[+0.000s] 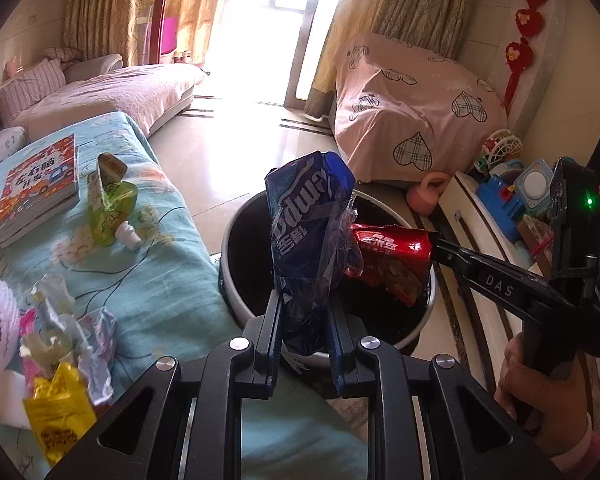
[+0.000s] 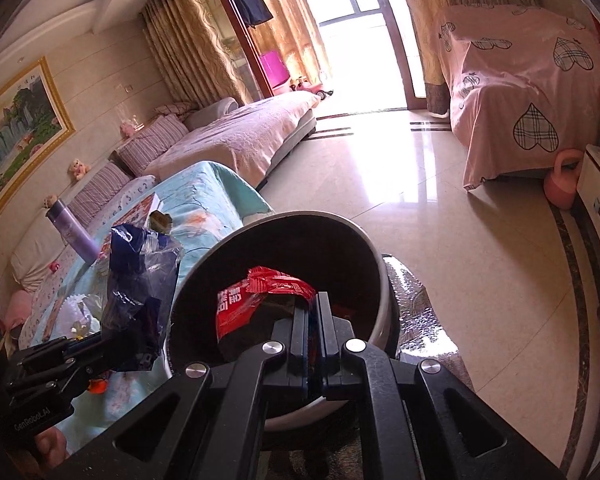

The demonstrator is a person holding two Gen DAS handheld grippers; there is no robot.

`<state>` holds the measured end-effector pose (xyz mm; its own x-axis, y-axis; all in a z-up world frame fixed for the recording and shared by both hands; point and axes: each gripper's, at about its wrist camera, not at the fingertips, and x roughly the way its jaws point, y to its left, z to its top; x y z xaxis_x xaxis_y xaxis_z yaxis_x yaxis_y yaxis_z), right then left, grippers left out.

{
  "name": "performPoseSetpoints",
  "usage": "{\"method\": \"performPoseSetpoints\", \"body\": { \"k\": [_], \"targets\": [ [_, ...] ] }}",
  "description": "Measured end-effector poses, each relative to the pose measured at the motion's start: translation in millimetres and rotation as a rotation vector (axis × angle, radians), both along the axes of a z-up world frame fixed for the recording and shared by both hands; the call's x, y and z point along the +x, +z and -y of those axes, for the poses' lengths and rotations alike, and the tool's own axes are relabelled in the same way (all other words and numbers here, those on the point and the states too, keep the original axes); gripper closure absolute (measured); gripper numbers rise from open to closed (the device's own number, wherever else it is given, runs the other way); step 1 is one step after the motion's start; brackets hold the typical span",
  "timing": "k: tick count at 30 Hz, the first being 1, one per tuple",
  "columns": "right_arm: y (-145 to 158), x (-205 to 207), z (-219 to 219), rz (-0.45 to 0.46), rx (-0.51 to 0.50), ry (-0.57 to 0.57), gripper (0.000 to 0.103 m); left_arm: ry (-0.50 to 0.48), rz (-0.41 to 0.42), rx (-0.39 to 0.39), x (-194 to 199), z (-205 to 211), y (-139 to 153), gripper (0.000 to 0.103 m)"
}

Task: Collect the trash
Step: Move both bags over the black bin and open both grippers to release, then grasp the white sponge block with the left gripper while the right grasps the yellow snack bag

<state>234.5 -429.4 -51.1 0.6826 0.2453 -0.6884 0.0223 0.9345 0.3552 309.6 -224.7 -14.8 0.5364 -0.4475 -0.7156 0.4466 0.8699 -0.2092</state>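
My left gripper is shut on a blue snack wrapper and holds it upright over the near rim of a round bin with a white rim and dark inside. My right gripper is shut on a red snack wrapper and holds it over the bin's opening. The right gripper and red wrapper also show in the left wrist view; the left gripper and blue wrapper show in the right wrist view. More trash lies on the table: a green pouch, crumpled foil and a yellow wrapper.
The table has a light blue flowered cloth and stands left of the bin. On it lie a book and a purple bottle. A sofa is behind. Pink-covered furniture, a pink kettlebell and toys stand right.
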Motion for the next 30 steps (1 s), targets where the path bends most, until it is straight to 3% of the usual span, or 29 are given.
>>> {"method": "performPoseSetpoints", "body": {
  "k": [3,5,6,8,17,25,30],
  "targets": [
    [-2.9,3.0,0.7,-0.023,-0.008,0.009,0.096,-0.001,-0.008,0.015,6.4,7.3,-0.1,0.078],
    [-2.9,3.2,0.5,-0.034,-0.023,0.013,0.089,-0.004,-0.012,0.012,7.7,9.7,0.0,0.073],
    [-2.5,2.1,1.2,-0.035,-0.023,0.014,0.083,-0.004,-0.011,0.014,6.4,10.6,0.3,0.068],
    [-0.5,-1.3,1.4,-0.030,-0.023,0.016,0.052,0.005,-0.001,0.023,3.8,11.9,1.6,0.055],
    [5.6,-20.5,1.0,-0.007,-0.004,0.002,0.048,0.042,0.005,-0.011,-25.3,-20.2,5.0,0.049],
    [5.9,-45.7,-21.1,0.016,0.073,0.015,0.017,0.074,-0.004,-0.084,-75.4,-75.2,12.5,0.049],
    [9.7,-62.2,-44.4,0.040,0.116,0.032,0.013,0.106,0.021,-0.072,-108.2,-108.9,15.4,0.049]
  ]
}}
